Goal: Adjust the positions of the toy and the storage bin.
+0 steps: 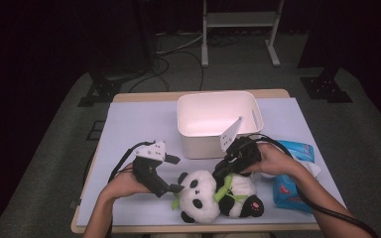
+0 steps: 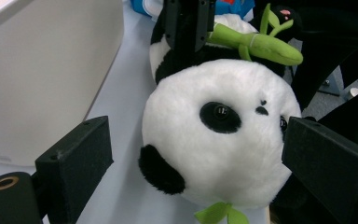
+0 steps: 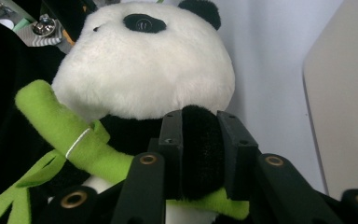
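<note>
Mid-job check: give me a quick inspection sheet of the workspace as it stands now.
Surface: pale blue table mat, mostly bare.
Job's things: plush panda lying at the near edge; white bin behind it, nothing seen inside.
Clutter: blue packets at the right.
Grippers: right gripper pinching the panda's black arm; left gripper open, fingers either side of the head.
Cables: black cable trailing from the right gripper.
Surroundings: grey floor, white stand behind.
</note>
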### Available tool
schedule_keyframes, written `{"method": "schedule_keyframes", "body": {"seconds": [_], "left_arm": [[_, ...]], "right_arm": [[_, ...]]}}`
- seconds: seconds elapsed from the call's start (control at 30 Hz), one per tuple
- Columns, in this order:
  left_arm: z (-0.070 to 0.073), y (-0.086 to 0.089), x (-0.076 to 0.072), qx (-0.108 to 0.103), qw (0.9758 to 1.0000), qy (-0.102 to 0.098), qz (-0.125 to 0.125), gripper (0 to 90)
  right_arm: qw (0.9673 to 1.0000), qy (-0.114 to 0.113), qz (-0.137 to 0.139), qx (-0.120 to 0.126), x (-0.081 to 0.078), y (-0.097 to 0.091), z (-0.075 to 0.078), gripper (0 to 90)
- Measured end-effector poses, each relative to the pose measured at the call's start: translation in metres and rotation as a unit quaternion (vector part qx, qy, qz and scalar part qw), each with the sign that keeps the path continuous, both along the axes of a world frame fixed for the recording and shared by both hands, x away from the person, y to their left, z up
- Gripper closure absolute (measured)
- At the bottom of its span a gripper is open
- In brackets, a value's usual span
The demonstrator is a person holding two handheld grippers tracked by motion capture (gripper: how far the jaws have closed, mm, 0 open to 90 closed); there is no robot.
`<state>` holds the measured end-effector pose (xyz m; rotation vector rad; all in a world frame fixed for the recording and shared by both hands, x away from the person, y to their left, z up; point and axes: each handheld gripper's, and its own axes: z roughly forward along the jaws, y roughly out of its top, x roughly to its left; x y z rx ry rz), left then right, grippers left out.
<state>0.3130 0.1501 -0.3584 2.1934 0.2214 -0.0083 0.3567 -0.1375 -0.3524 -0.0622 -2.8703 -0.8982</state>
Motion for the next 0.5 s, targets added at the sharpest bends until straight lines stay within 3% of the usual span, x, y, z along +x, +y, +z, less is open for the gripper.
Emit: {"method": "schedule_keyframes", "body": {"seconds": [0.5], "left_arm": [[-0.0007,0.0006,0.0006,-0.002,1.0000,0.001,0.003,7.5]], "right_arm": [[0.9997,-0.001,-0.014,0.021,-0.0078,-0.0077,0.0069,77.3]]}}
